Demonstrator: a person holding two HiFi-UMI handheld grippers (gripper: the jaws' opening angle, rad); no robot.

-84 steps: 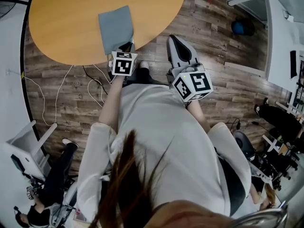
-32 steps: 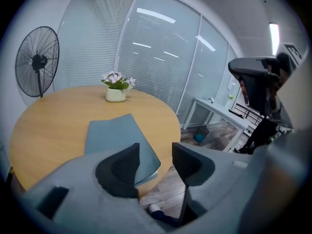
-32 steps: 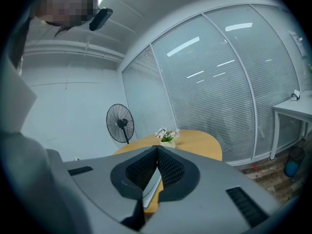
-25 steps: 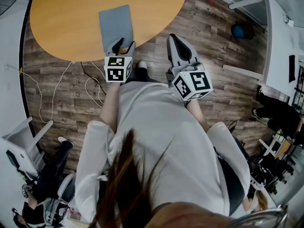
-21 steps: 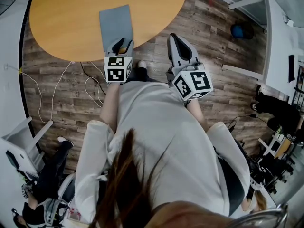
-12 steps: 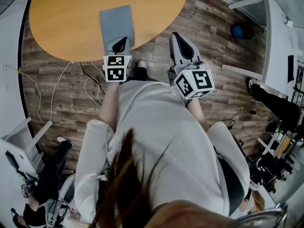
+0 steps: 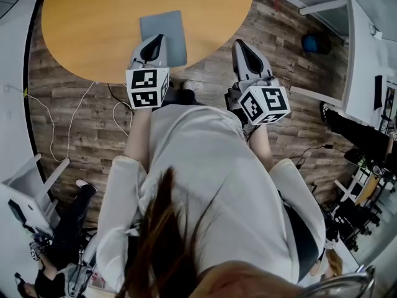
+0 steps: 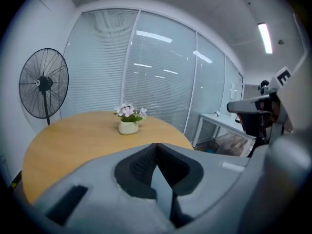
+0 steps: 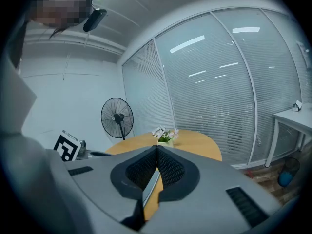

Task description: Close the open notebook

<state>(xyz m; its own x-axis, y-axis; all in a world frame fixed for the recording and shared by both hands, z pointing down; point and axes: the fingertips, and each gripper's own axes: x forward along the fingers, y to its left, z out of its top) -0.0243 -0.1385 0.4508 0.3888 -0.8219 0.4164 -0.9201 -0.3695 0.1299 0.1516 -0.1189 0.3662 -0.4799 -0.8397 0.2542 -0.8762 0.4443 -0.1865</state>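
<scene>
As the head view lays it out, we list: one grey notebook, cover down flat, by the near edge of the table; left tongs over its near-left corner, contact not determinable; right tongs off the table, above the floor. Left gripper view: tongs just drawn shut, nothing between them; flower pot and fan beyond, notebook out of sight. Right gripper view: tongs together, empty. We judge the closing done; only withdrawal appears left.
</scene>
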